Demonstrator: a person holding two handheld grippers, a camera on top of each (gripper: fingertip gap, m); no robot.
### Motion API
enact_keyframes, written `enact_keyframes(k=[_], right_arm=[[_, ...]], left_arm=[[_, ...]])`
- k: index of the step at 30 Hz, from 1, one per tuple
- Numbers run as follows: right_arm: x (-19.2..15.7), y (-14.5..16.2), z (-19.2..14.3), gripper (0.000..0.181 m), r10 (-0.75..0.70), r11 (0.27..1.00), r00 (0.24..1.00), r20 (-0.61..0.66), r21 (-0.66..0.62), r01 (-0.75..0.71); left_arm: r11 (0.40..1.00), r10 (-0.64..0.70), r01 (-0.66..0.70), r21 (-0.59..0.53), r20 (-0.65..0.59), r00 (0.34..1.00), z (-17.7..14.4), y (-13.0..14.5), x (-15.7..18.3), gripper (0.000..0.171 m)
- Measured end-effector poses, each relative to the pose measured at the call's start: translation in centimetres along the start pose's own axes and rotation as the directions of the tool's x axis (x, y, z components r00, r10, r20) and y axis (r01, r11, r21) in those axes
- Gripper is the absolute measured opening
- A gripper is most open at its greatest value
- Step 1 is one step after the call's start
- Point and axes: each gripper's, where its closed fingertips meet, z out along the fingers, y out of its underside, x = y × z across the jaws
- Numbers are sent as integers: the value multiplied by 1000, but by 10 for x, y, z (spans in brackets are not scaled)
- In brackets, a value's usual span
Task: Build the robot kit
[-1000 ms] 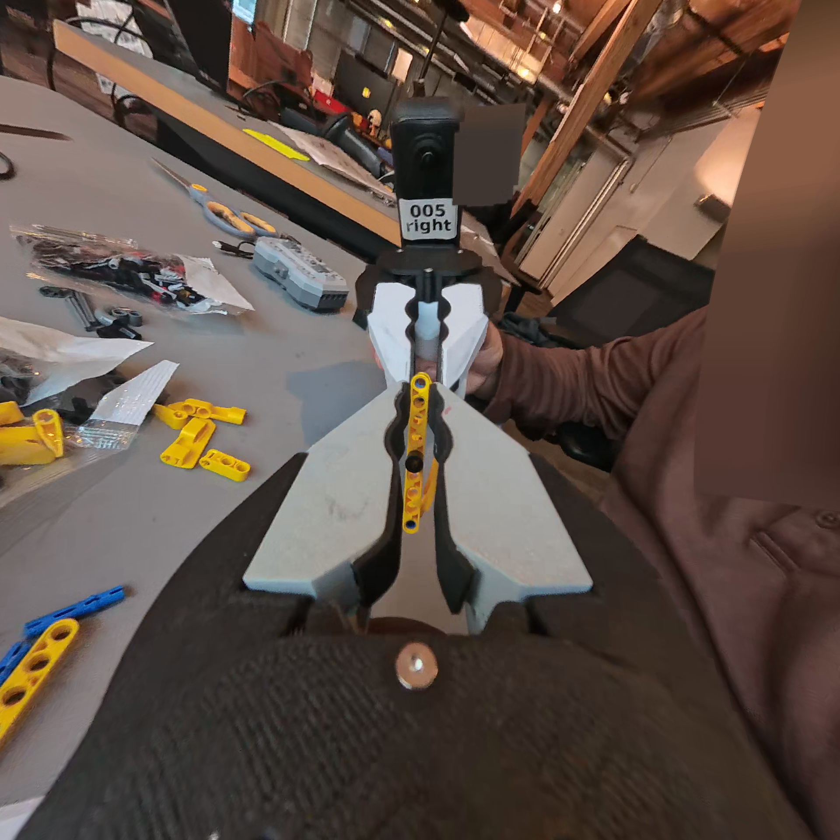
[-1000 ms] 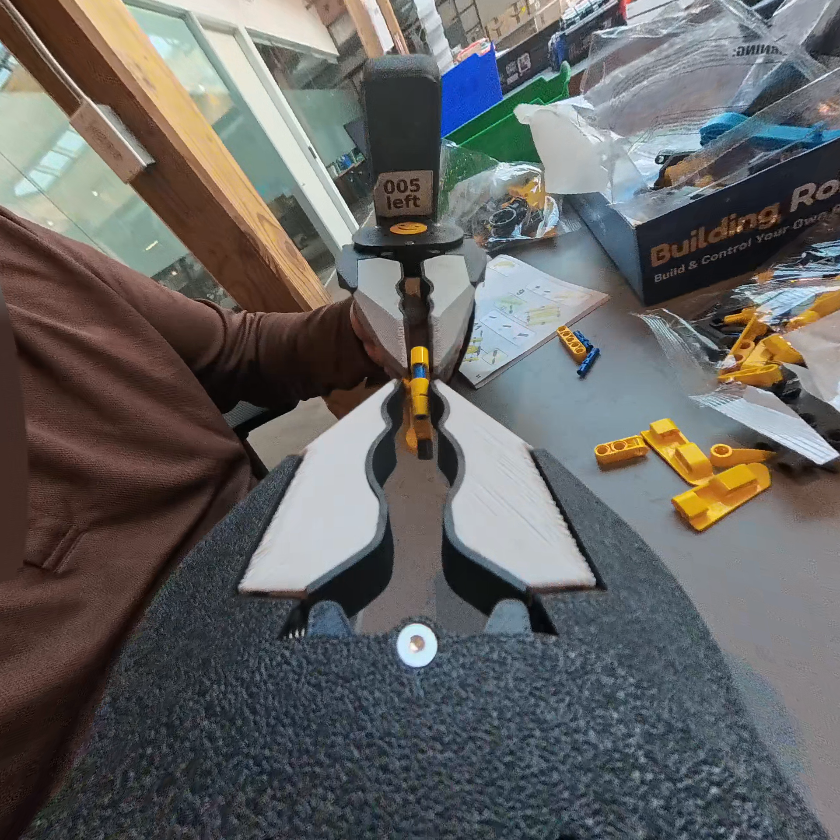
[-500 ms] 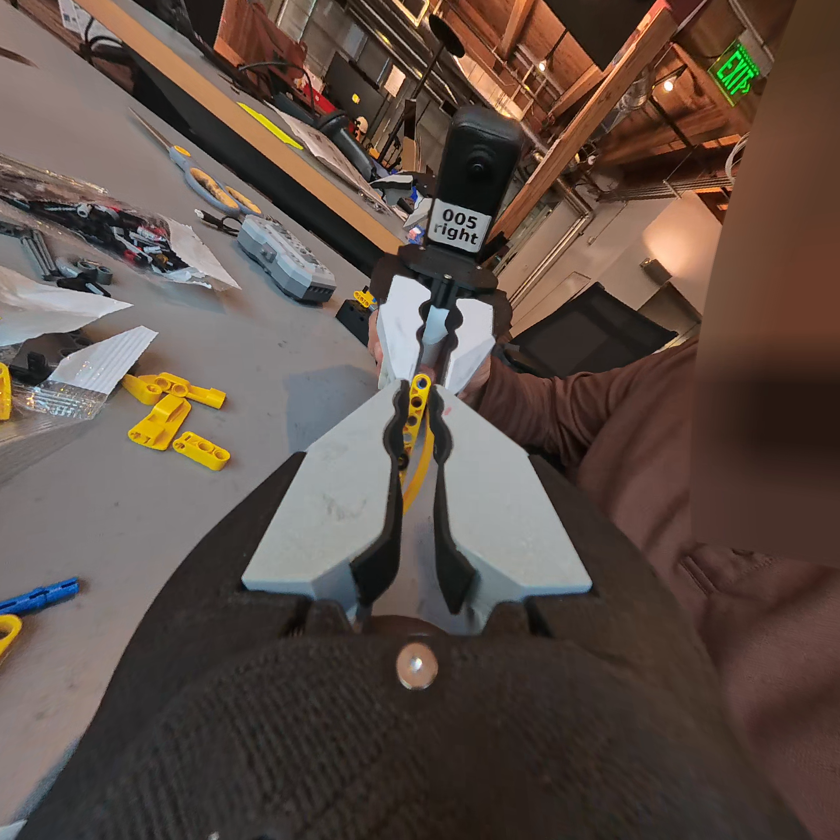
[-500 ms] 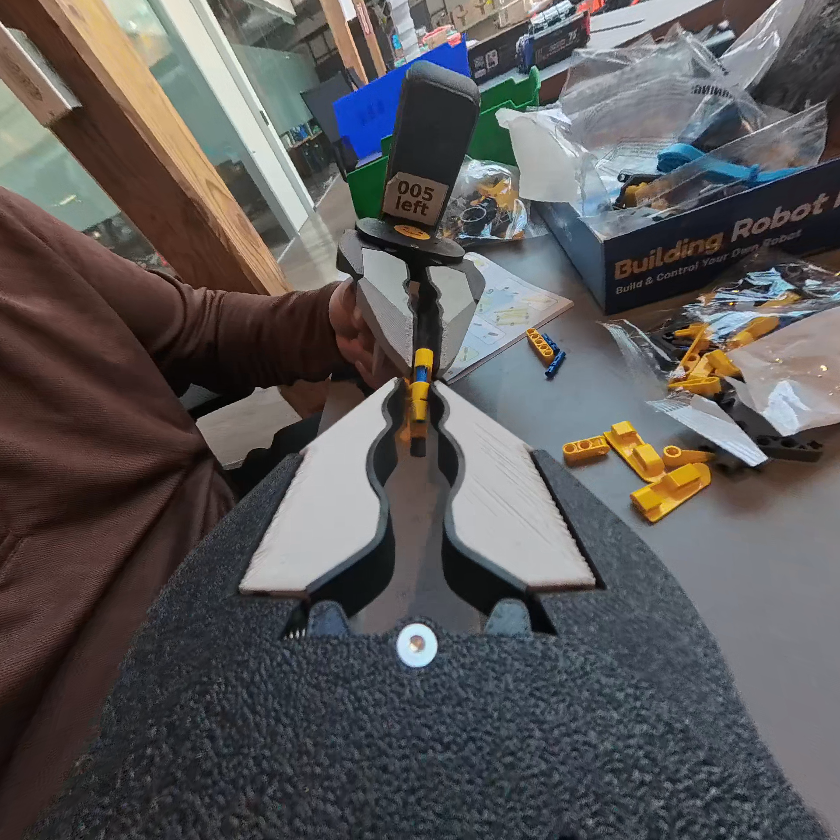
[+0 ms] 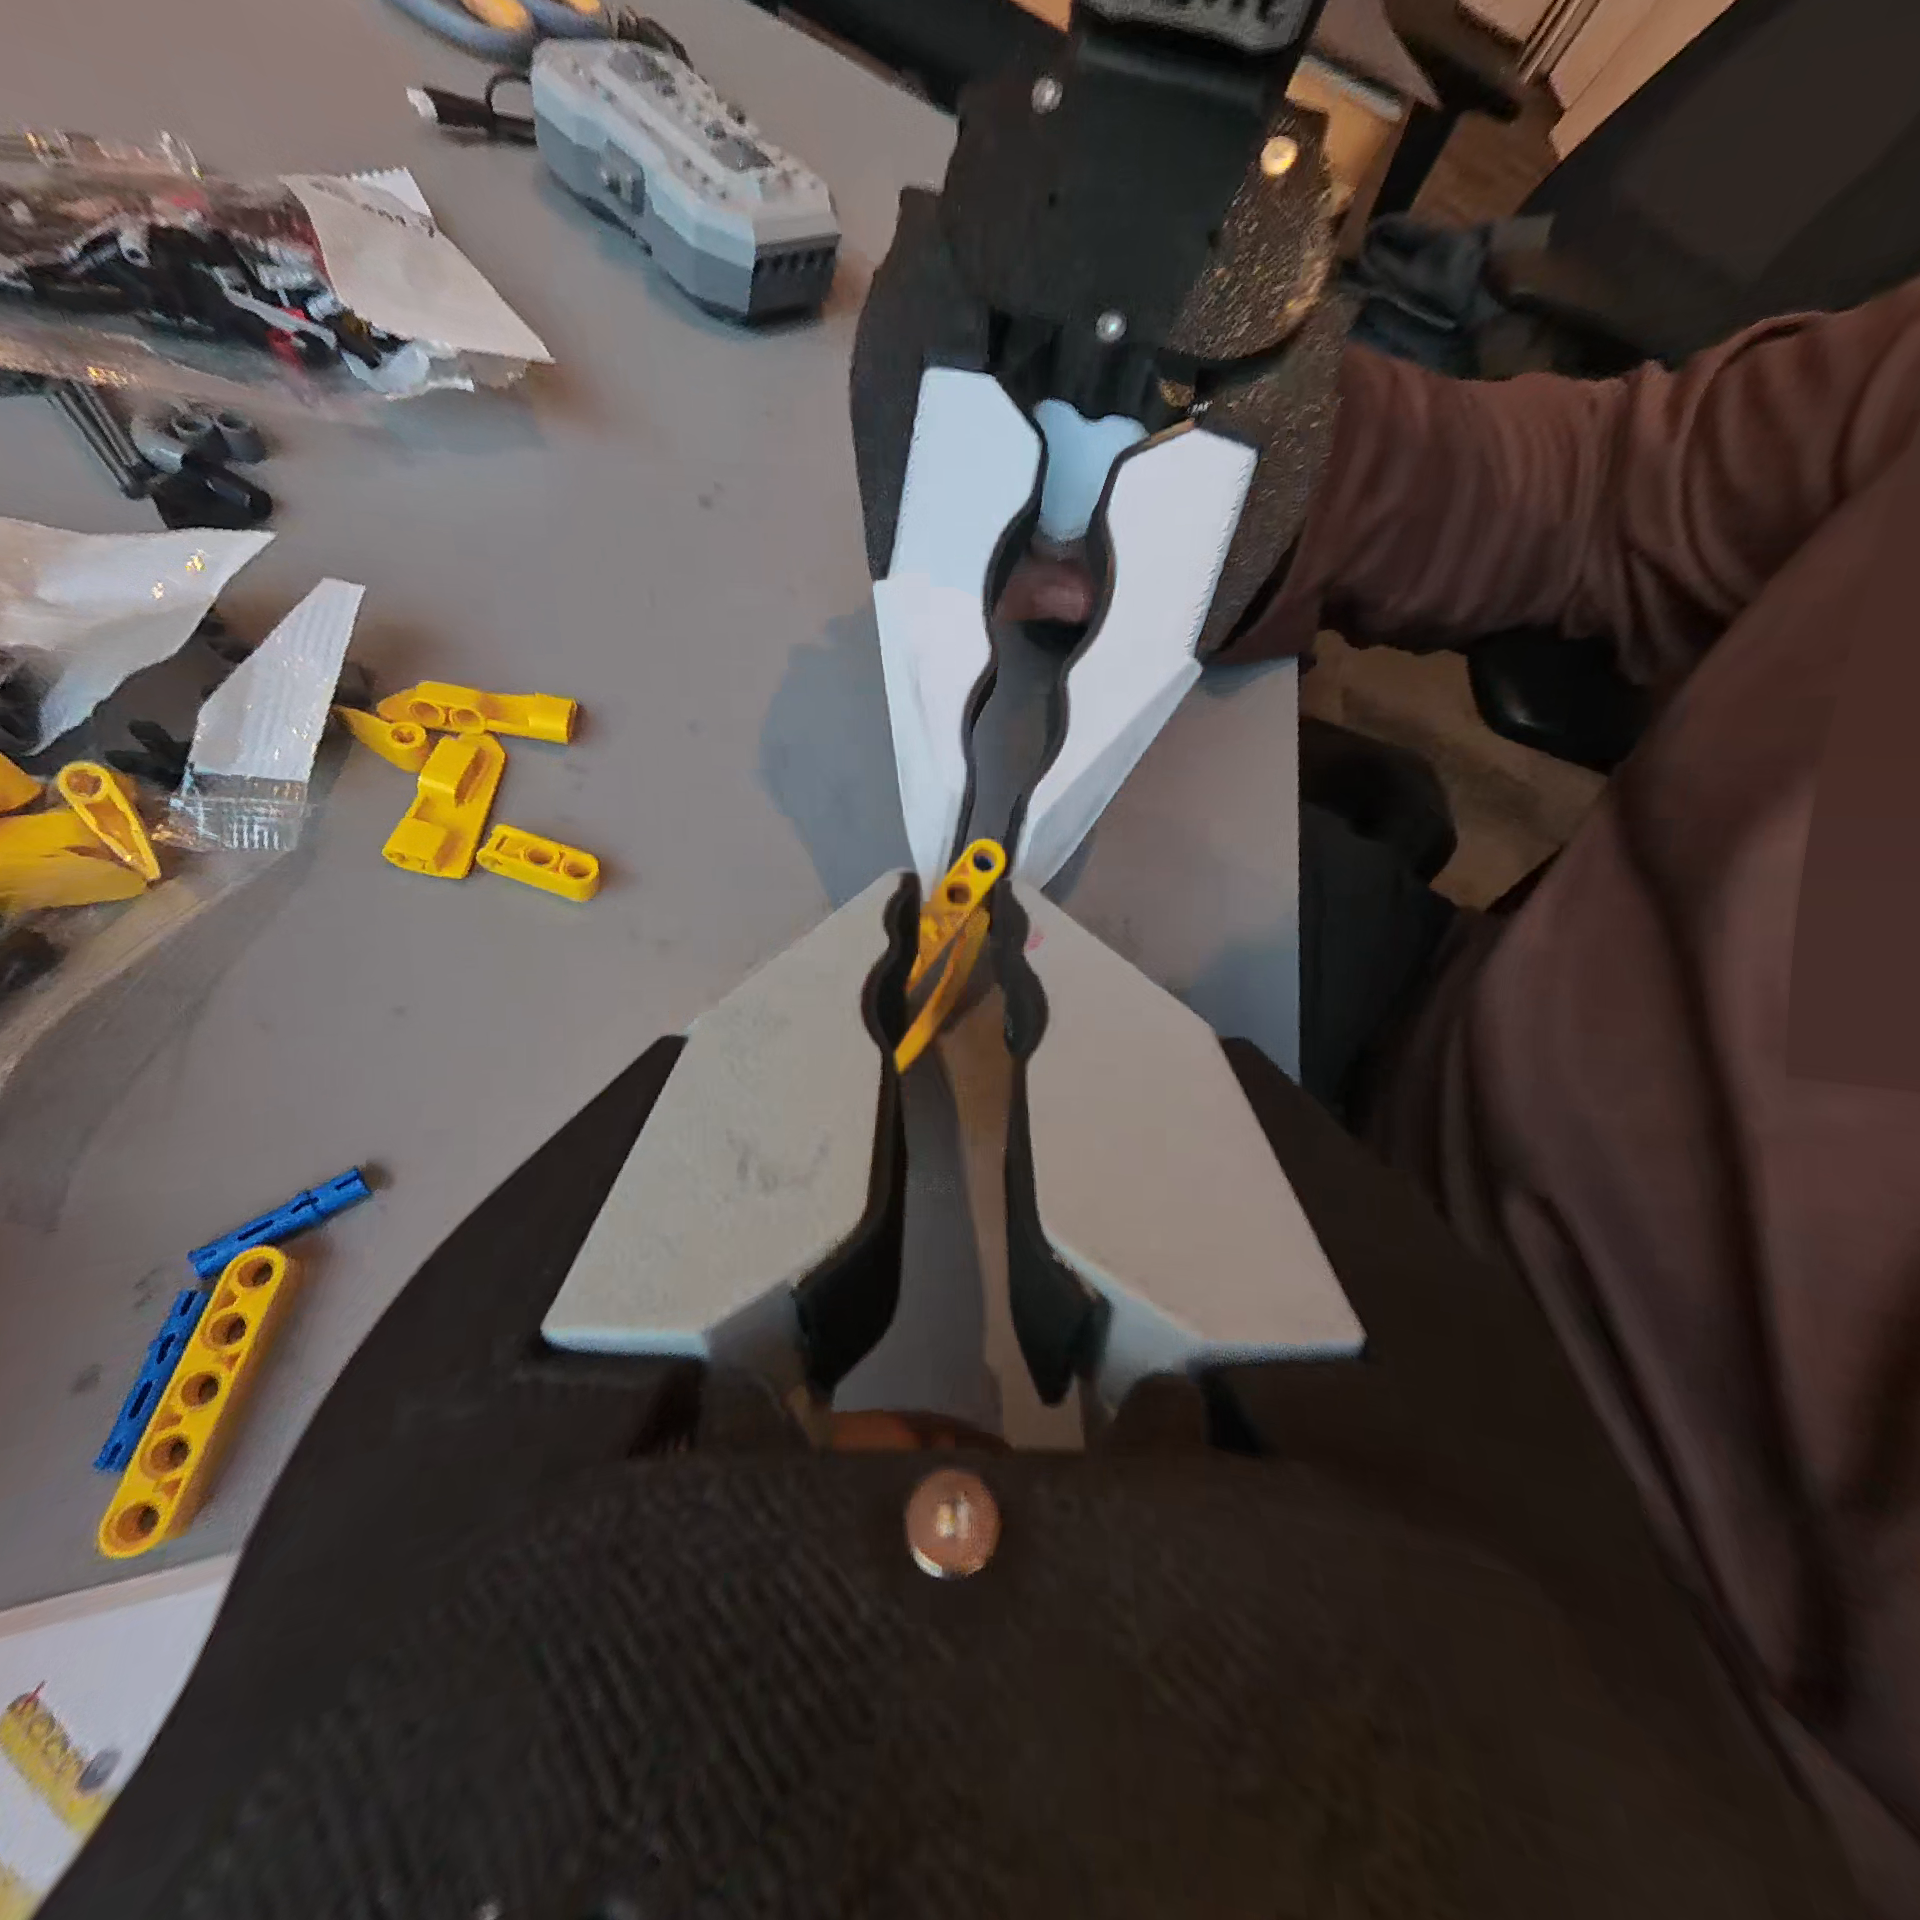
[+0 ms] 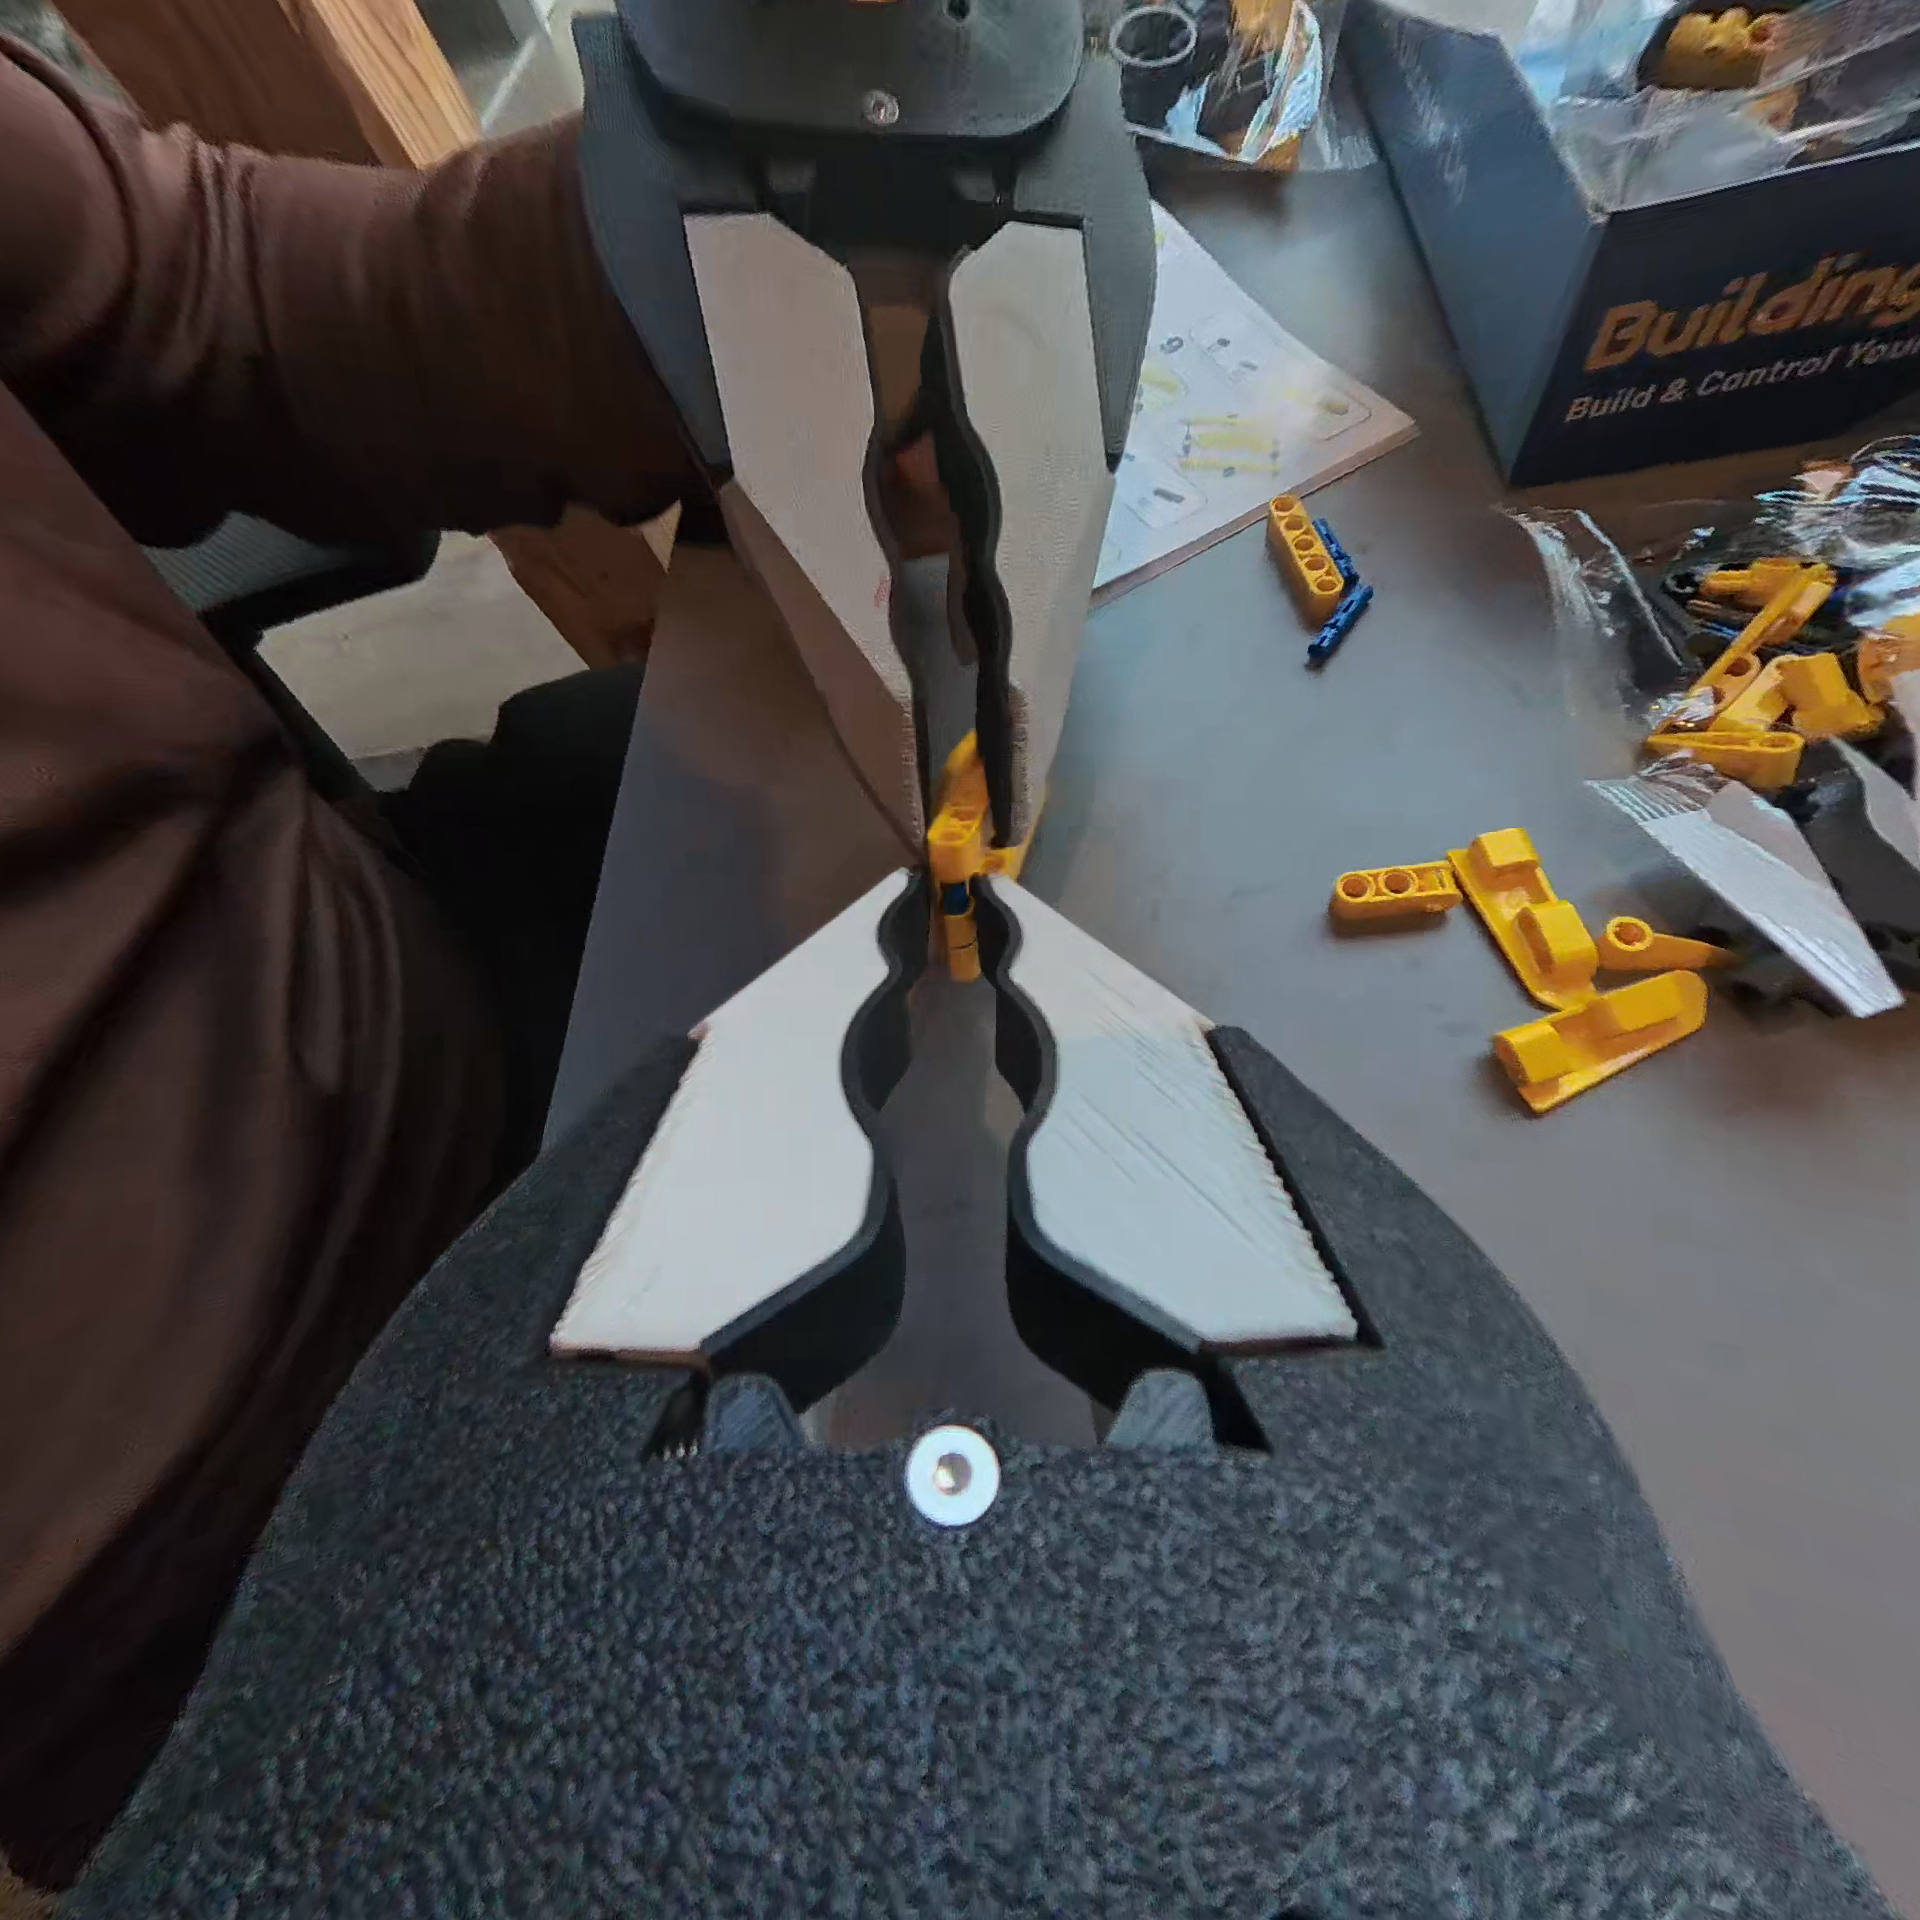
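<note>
Two hand-held grippers meet tip to tip just above a grey table (image 5: 623,540), a small yellow-and-blue assembly caught between them. The left gripper (image 5: 951,914) has its jaws closed on a yellow holed beam (image 5: 961,904), which sits tilted in the narrow gap with one end poking out toward the opposite tool. The right gripper (image 6: 961,909) is likewise clamped, pinching a short yellow piece with a blue pin (image 6: 958,925) at its very tips; the two parts touch at the point where the tools meet (whether they are already pinned together cannot be told from here).

To the beam's left lie loose yellow connectors (image 5: 468,779), a second yellow beam (image 5: 197,1403) beside blue pins (image 5: 275,1221), a torn parts bag (image 5: 208,281) and, farther off, a grey battery box (image 5: 686,177). An instruction sheet (image 6: 1226,416) and a dark blue kit box (image 6: 1714,291) sit at the far side.

Done well, this calls for both grips firm, the hole and pin held on one line, and a straight, gentle push: the beam's tilt suggests it could pivot or slip if pressed askew.
</note>
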Motion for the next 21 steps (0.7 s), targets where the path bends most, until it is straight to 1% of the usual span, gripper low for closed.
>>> enact_keyframes(k=[3, 4, 6, 7, 8, 9, 10, 12, 13, 14, 15, 17, 19, 21], right_arm=[[-3, 9, 6, 7, -81, 995, 996, -31, -67, 78], [-3, 10, 7, 7, -94, 993, 995, -40, -76, 90], [-3, 9, 6, 7, -87, 994, 996, -32, -72, 84], [-5, 9, 6, 7, -77, 995, 997, -18, -69, 75], [-6, 9, 5, 6, -69, 995, 998, -3, -67, 68], [-6, 10, 4, 6, -64, 996, 998, 5, -64, 65], [-7, 9, 3, 6, -60, 996, 998, 11, -61, 61], [-7, 12, 2, 7, -55, 996, 998, 28, -70, 57], [-8, 13, 1, 7, -56, 996, 998, 36, -75, 58], [-9, 13, 1, 7, -59, 995, 997, 39, -77, 62], [-9, 13, 1, 7, -65, 995, 997, 40, -77, 68], [-7, 14, 1, 7, -82, 993, 996, 25, -81, 83], [-4, 16, 0, 8, -89, 992, 996, 4, -92, 89], [-1, 18, -4, 10, -98, 991, 995, -23, -96, 95]], left_arm=[[995, 62, -57, -84, 50, 997, -4, 14, -4, 25], [992, 84, -76, -105, 75, 994, -4, 17, -6, 23], [984, 145, -133, -120, 100, 984, -3, 18, -8, 22], [976, 179, -162, -146, 113, 977, -3, 20, -10, 26], [965, 224, -201, -169, 133, 965, -3, 21, -14, 34], [956, 262, -237, -175, 139, 955, -4, 20, -15, 37], [947, 287, -262, -184, 123, 950, -4, 20, -14, 37], [931, 314, -296, -214, 56, 948, -3, 25, -8, 49], [925, 319, -306, -226, 21, 948, -1, 28, -7, 41], [922, 315, -307, -237, -1, 949, 1, 32, -7, 29], [920, 315, -310, -240, -18, 949, 4, 33, -8, 22], [919, 318, -319, -232, -43, 947, 5, 32, -6, 19], [910, 350, -353, -218, -53, 935, 6, 33, -4, 15], [903, 370, -369, -220, -37, 928, 8, 33, -3, 13]])
